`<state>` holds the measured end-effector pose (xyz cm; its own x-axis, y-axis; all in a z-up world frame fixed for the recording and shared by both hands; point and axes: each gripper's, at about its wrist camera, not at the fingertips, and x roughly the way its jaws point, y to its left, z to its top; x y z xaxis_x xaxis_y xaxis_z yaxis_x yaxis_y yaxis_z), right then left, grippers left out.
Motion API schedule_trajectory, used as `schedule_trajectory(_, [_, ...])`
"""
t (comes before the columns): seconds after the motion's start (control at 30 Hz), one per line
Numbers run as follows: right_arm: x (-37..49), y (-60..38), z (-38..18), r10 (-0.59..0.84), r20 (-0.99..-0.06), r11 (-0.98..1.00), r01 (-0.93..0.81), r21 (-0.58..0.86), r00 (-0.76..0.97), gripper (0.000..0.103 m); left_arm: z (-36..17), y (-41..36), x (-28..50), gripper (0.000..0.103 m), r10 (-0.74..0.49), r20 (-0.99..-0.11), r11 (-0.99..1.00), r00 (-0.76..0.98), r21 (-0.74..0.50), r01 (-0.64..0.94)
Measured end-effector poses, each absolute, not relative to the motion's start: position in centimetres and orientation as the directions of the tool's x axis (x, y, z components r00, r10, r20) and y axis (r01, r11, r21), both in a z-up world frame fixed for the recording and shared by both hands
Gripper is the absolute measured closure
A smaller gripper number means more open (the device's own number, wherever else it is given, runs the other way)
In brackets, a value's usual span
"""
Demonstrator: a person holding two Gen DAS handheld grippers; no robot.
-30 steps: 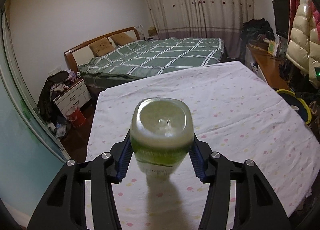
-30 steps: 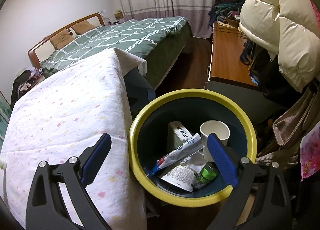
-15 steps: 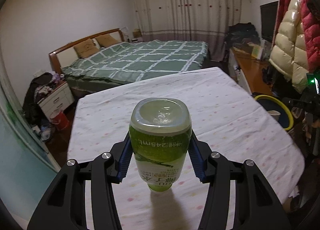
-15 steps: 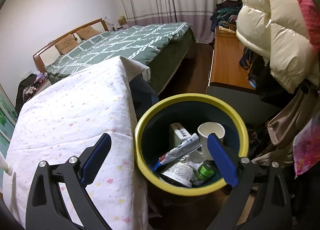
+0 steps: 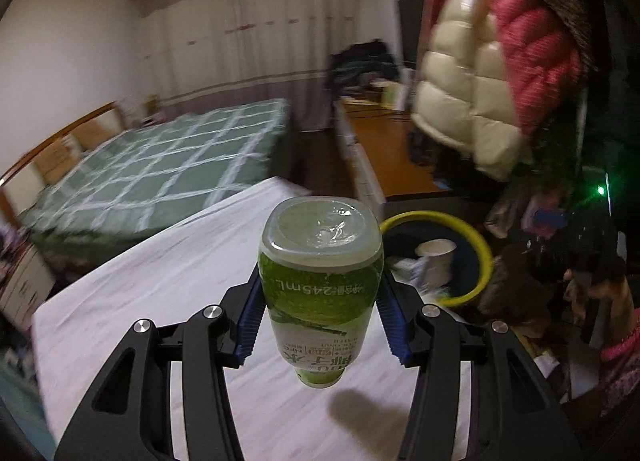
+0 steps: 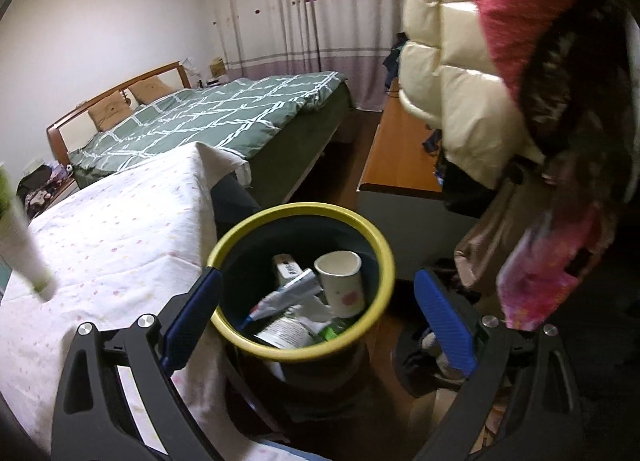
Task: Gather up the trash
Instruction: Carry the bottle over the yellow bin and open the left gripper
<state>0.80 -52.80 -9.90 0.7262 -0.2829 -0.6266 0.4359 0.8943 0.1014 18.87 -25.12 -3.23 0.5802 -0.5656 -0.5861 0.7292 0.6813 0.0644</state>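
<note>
My left gripper [image 5: 318, 311] is shut on a green-labelled plastic bottle [image 5: 320, 281], held cap-down above the white spotted tablecloth [image 5: 160, 301]. The same bottle [image 6: 20, 241] shows at the left edge of the right wrist view. A dark bin with a yellow rim [image 5: 478, 239] stands off the table's right edge, beyond the bottle. My right gripper [image 6: 316, 317] is open above that bin [image 6: 304, 211], nothing between its fingers. Inside lie a paper cup [image 6: 342, 277], a tube, a carton and other trash.
A green checked bed [image 6: 224, 117] lies beyond the table. A wooden desk [image 6: 400, 157] stands right of the bin. Cream and red puffer jackets [image 6: 460, 61] hang close over the bin's right side. A person's hand and pink sleeve [image 5: 616, 325] hold the other gripper at the right.
The left gripper swung right with the bottle, so the bin now sits just beyond it. The right gripper rose and drew back from the bin; the bottle entered its view at the left.
</note>
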Motion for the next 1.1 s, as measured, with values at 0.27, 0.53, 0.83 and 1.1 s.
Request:
schedule_trajectory(0.27, [-2.1,-54.9,-11.0,-0.288,-0.643,0.88,0.461,0.114,0.71,0.011,-6.3,-39.4,21.1,0.051,-0.641,-0.648,0.541,0.412,-0.001,0.841])
schedule_trajectory(0.53, [-3.0,-56.6,-11.9,-0.274,-0.649,0.871,0.469,0.146,0.71,0.011,-11.8,-48.5,23.3,0.052,-0.57,-0.747,0.522,0.342,-0.008,0.853])
schedule_trajectory(0.83, [-3.4,-57.3,-12.2,-0.264,-0.653,0.867,0.471,0.16,0.709,0.011,-15.8,-51.8,24.8,0.051,-0.47,-0.805,0.558,0.363,0.048,0.829])
schedule_trajectory(1.1, [-3.3,-57.6,-12.8,-0.251,-0.661,0.863,0.472,0.178,0.707,0.011,-16.7,-52.1,25.6,0.051,-0.411,-0.842,0.564,0.35,0.067,0.823])
